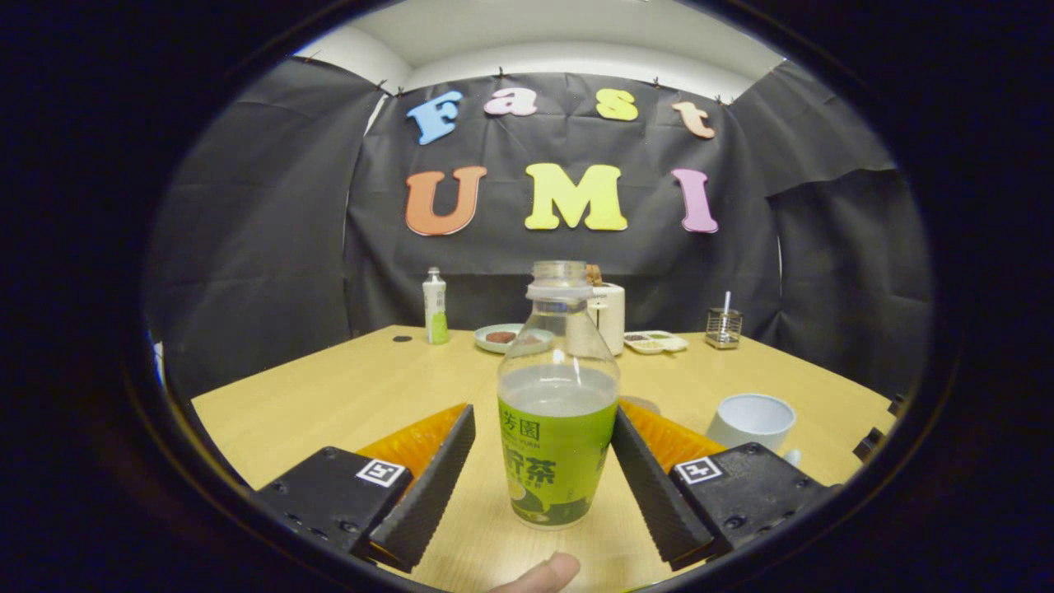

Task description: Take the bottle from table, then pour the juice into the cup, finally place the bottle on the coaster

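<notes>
Gripper view: bottle [557,412] stands upright between the open tool's [543,461] fingers, ungripped.

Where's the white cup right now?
The white cup stands on the wooden table, beyond the gripper's right finger, right of the green-labelled bottle.

- The light is soft and even. It seems to come from above.
- The pale wooden counter [346,395] looks bright and warm. The black cloth wall behind it stays dark.
- A small white shine sits on the clear plastic bottle with the green label [557,412].
- Shadows are faint and short.
- Straight lines bend near the rim, so the counter's edges curve.
- The middle is sharp. Small far things look a bit fuzzy.
</notes>
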The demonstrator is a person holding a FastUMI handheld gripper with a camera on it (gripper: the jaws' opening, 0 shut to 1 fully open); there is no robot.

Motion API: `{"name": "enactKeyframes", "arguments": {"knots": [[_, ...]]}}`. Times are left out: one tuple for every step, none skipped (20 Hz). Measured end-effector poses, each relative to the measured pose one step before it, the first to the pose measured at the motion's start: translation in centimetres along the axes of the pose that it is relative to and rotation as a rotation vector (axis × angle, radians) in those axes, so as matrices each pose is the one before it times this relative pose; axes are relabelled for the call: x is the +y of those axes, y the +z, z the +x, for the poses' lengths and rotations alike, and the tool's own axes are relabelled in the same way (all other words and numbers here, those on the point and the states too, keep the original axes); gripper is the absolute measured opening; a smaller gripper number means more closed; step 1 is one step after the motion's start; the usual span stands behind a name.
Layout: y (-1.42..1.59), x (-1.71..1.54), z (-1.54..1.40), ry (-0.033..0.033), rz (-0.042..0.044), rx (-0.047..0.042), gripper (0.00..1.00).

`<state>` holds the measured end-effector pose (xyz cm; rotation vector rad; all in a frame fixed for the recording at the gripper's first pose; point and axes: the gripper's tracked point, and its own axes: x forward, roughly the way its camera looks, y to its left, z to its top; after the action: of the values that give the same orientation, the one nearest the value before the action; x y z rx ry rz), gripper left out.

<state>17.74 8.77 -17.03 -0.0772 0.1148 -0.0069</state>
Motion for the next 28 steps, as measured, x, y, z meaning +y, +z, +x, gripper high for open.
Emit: {"name": "enactKeyframes", "arguments": {"knots": [[0.222,-0.028,0.385,-0.00283,-0.00844,-0.00026,1.0],[-0.247,-0.039,0.384,-0.00139,0.00255,0.00719,1.0],[0.04,-0.267,0.271,-0.01887,0.00829,0.00428,1.0],[0.504,-0.841,0.104,-0.02883,0.00119,-0.02116,0.98],[-0.029,-0.178,0.292,-0.01592,-0.01559,0.00064,0.93],[0.33,-0.282,-0.599,-0.01479,0.00056,-0.00637,0.89],[0.473,0.019,-0.225,0.006,0.01702,-0.0097,0.84],[0.011,-0.008,-0.084,0.00617,0.02085,0.00136,0.79],[0.21,0.109,-0.201,0.01704,0.02515,0.0063,0.79],[0.526,0.486,-0.363,0.02481,0.01896,-0.00573,0.79],[0.688,0.37,-0.295,0.01738,0.01213,-0.00893,0.79],[0.788,0.222,-0.293,0.01262,0.01268,-0.01117,0.79],[0.635,0.476,-0.186,0.02003,0.00817,-0.00109,0.79],[0.329,0.621,-0.167,0.02093,0.01567,0.00905,0.79],[0.161,0.793,-0.087,0.03329,0.01536,0.02816,0.79],[0.311,0.623,-0.1,0.02485,0.01915,0.01584,0.79],[0.73,0.606,-0.164,0.02206,0.02435,0.00442,0.79],[0.707,0.342,-0.335,0.00933,0.02449,0.00179,0.79],[0.85,0.272,-0.295,0.00209,0.02882,-0.00264,0.79],[0.544,0.334,-0.116,0.00306,0.03039,-0.00251,0.79],[0.591,0.439,-0.084,0.0077,0.03455,0.00058,0.79],[0.55,0.521,-0.176,0.01669,0.04358,-0.00209,0.79],[0.535,0.597,-0.111,0.02251,0.04851,0.00096,0.79],[0.335,0.525,-0.072,0.01808,0.04836,0.00234,0.79],[0.404,0.419,-0.211,0.01562,0.04391,0.00144,0.79],[0.488,0.178,-0.245,0.00766,0.03946,-0.00686,0.79],[0.457,0.049,-0.181,0.00139,0.0321,-0.00152,0.78],[0.196,0.036,-0.099,-0.00139,0.02409,-0.00222,0.78]]}}
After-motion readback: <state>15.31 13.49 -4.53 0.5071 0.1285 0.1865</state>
